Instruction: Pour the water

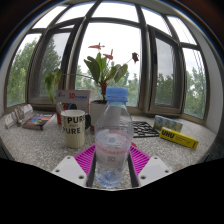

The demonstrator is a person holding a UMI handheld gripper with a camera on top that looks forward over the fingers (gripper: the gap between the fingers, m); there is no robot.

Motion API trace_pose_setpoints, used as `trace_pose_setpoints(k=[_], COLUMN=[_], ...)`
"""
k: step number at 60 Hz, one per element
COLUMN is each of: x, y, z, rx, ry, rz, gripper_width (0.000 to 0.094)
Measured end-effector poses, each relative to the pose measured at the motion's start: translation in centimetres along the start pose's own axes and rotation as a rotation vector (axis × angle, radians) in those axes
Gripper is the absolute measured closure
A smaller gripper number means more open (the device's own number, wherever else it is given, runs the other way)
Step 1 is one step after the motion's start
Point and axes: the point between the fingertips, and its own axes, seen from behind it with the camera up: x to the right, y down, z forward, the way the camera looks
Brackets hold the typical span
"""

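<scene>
A clear plastic water bottle [112,140] with a blue cap [116,95] stands upright between my gripper's [112,172] two fingers. The pink pads [86,157] sit close against its lower sides and appear to press on it. The bottle fills the middle of the view and hides what lies directly behind it. A white paper cup [73,128] with dark lettering stands on the speckled counter [40,145], just left of the bottle and a little beyond the fingers.
A potted plant [101,72] with a pink flower stands behind the bottle at the bay windows [170,70]. A pink box [71,98] stands behind the cup. Packets [30,120] lie far left. A yellow box [180,137] and a dark patterned item [146,129] lie right.
</scene>
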Motion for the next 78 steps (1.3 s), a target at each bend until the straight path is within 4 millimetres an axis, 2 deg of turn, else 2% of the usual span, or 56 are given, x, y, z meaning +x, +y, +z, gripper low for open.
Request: trace_pose_setpoints(k=[1,5,10,16,19,24,28,33,36,41,45,49,52,55,62,70,74,76,78], x=[-0.1,-0.2,0.7,2.3,3.6,7.3,10.7,14.5,15.7,16.4,15.2,12.9,10.6,7.9,2.2,-3.6,-5.2,-5.1,-5.9], y=[-0.1,-0.2,-0.4,-0.7,-1.0,-2.4,-4.7,-9.0,-12.2,-17.7,-22.1,-25.6,-27.7,-28.5,-27.5,-24.8,-23.0,-22.2,-22.0], z=[0.1,0.2,0.1,-0.1,-0.2,-0.5,-0.5,0.0,0.5,1.6,2.5,3.6,4.4,5.6,8.6,10.7,11.6,12.1,12.3], rx=[0.008,0.018,0.027,0.029,0.023,0.017,0.022,0.051,0.072,0.113,0.163,0.216,0.262,0.298,0.330,0.404,0.402,0.408,0.403], ry=[-0.004,-0.006,0.037,0.085,0.119,0.214,0.309,0.427,0.481,0.540,0.585,0.613,0.623,0.610,0.535,0.454,0.409,0.385,0.376], rz=[-0.002,-0.004,-0.004,-0.053,-0.087,-0.171,-0.284,-0.485,-0.621,-0.872,-1.097,-1.319,-1.470,-1.615,-1.915,-2.193,-2.278,-2.301,-2.307], gripper_width=[0.0460,0.0527,0.0611,0.0637,0.0636,0.0638,0.0638,0.0637,0.0638,0.0639,0.0639,0.0639,0.0640,0.0640,0.0638,0.0636,0.0637,0.0637,0.0636])
